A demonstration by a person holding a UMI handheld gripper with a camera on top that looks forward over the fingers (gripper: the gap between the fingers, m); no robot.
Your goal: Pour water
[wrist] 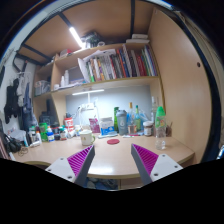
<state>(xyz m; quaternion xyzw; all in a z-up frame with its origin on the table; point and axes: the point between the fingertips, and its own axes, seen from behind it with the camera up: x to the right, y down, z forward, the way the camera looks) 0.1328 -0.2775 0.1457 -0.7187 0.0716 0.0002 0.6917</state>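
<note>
My jaws stand open and empty at lower centre of the frame, above the bench, while the bottles and a clear glass wait at centre right, ungrasped, so pouring has, I judge, not yet begun.

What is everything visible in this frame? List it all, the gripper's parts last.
desk: one, light wood, just ahead of the fingers.
bottles and containers: a cluster, mixed colours, along the desk's back edge; exact count unclear.
clear glass: one, at the right end of that cluster.
books: a row, mixed colours, on the shelf above the desk.
ceiling light: one, white, lit, above the shelf.
hanging dark items: several, on the wall left of the desk; too small to name.
fingers: two, with magenta pads, spread apart with nothing between them; gripper open.
</note>
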